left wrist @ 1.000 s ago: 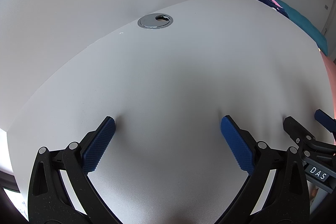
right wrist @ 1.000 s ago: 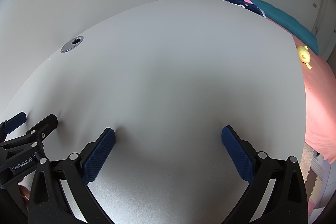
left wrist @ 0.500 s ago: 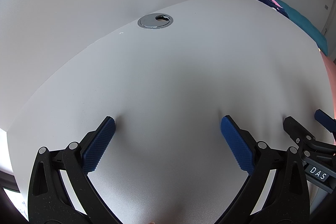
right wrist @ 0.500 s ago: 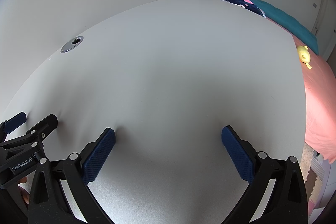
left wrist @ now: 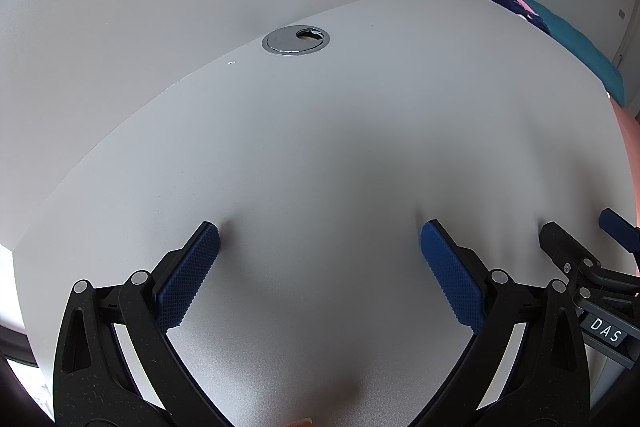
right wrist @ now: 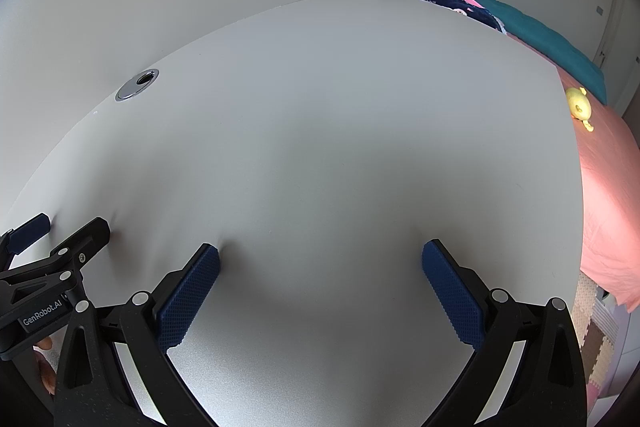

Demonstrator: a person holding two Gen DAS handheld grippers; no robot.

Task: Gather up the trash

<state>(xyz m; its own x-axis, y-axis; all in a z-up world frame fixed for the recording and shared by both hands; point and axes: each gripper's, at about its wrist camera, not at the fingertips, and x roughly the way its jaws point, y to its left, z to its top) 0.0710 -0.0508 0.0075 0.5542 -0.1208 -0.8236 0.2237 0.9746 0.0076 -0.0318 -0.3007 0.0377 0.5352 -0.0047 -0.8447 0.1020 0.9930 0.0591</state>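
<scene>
No trash shows in either view. My left gripper (left wrist: 320,233) is open and empty, its blue pads resting low over the white table (left wrist: 340,131). My right gripper (right wrist: 320,251) is open and empty too, low over the same table (right wrist: 340,131). The two grippers sit side by side: the right one's fingers (left wrist: 560,239) show at the right edge of the left wrist view, and the left one's fingers (right wrist: 92,231) show at the left edge of the right wrist view.
A round metal cable grommet (left wrist: 296,41) sits near the table's far edge by the wall; it also shows in the right wrist view (right wrist: 137,85). Right of the table is a bed with a pink sheet (right wrist: 608,195), a teal blanket (right wrist: 552,47), a yellow toy (right wrist: 580,103).
</scene>
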